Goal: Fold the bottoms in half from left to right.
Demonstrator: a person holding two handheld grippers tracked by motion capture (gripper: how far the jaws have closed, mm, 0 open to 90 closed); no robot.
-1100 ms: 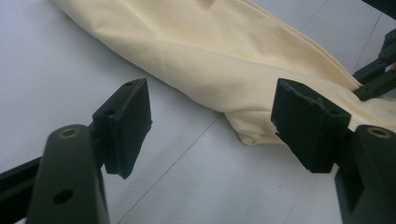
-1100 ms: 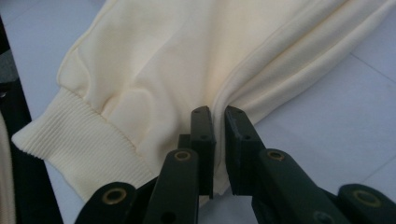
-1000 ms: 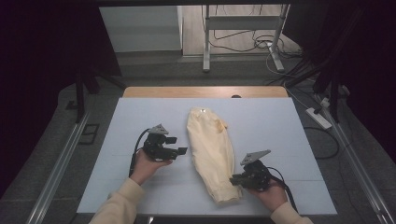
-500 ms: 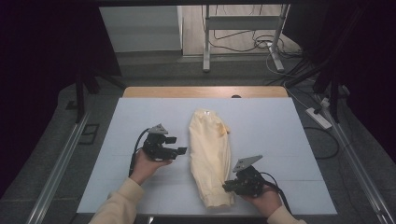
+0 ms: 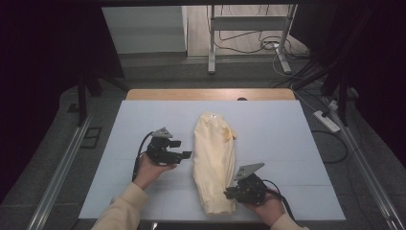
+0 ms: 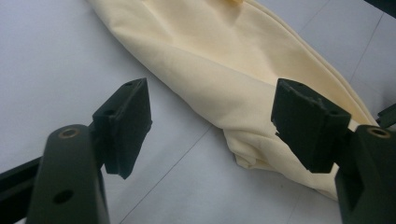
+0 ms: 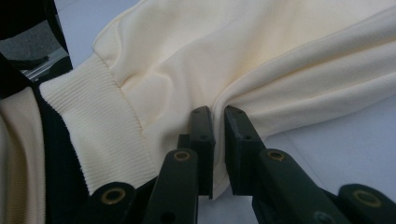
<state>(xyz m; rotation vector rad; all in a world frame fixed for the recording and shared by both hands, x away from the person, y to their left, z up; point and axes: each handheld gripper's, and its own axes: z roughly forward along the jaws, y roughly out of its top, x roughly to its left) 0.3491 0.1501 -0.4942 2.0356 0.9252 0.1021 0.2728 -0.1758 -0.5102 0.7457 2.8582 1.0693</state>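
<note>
So there's a big pale blue-white table (image 5: 143, 124) with a wooden strip along its far edge, and a person sitting at the near side with both forearms coming in over it. Lying lengthwise down the middle is a cream-yellow garment (image 5: 213, 158), folded into a long narrow bundle that runs from about mid-table down to the near edge. Looks like a sweatshirt to me, since there's a ribbed cuff (image 7: 98, 126) showing in the right gripper view, but it's bunched up enough that I wouldn't swear to it. The left gripper (image 5: 184, 154) sits just beside the garment's left edge, roughly at its middle, pointing toward it, with the jaws spread wide and nothing between them; in the left gripper view you can see the fabric lying on the table past the two black pads, not touched. The right gripper (image 5: 229, 194) is down at the near end of the bundle on its right side, and its jaws are pinched nearly together on a fold of the cloth (image 7: 219, 105), which puckers right where the pads bite. A cable (image 5: 139, 153) loops back from the left gripper along the person's wrist.
</note>
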